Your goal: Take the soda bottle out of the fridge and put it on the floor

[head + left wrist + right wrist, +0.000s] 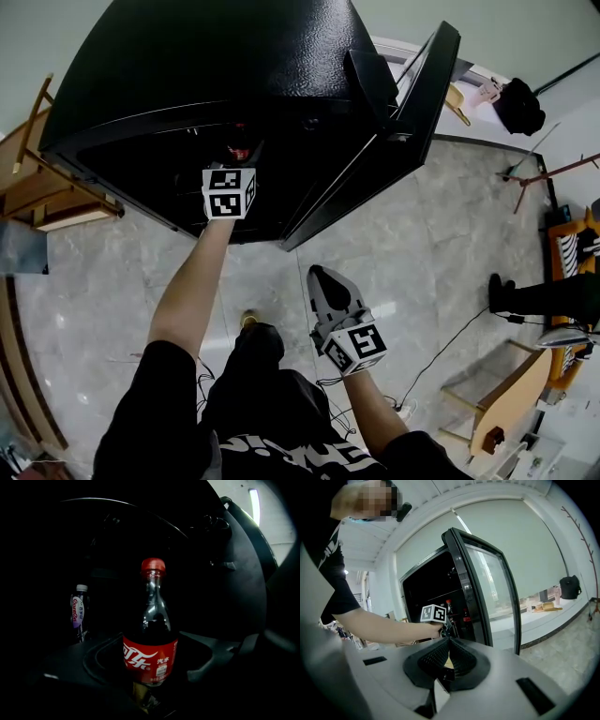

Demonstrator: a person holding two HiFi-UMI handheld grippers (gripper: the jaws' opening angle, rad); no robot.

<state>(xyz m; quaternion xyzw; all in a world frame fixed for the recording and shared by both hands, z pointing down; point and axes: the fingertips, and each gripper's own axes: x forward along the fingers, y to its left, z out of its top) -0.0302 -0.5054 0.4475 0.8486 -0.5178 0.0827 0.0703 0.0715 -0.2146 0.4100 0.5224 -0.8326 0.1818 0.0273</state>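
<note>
The soda bottle [151,654], with a red cap and a red label, stands upright on a dark shelf inside the black fridge [187,56]. My left gripper [151,677] reaches into the fridge, and its dark jaws stand on either side of the bottle's lower body, still apart from it. In the head view the left gripper [238,157] is at the fridge opening, beyond its marker cube [229,192]. My right gripper [317,275] hangs shut and empty over the floor [422,244], its jaws meeting in the right gripper view [449,642]. The soda bottle [448,606] also shows there.
The fridge door [394,141] stands open to the right. A small bottle with a white and purple label [78,612] stands deeper on the shelf to the left. Wooden furniture [47,187] sits left of the fridge. A cable [441,352] and a wooden stool [506,394] lie at the right.
</note>
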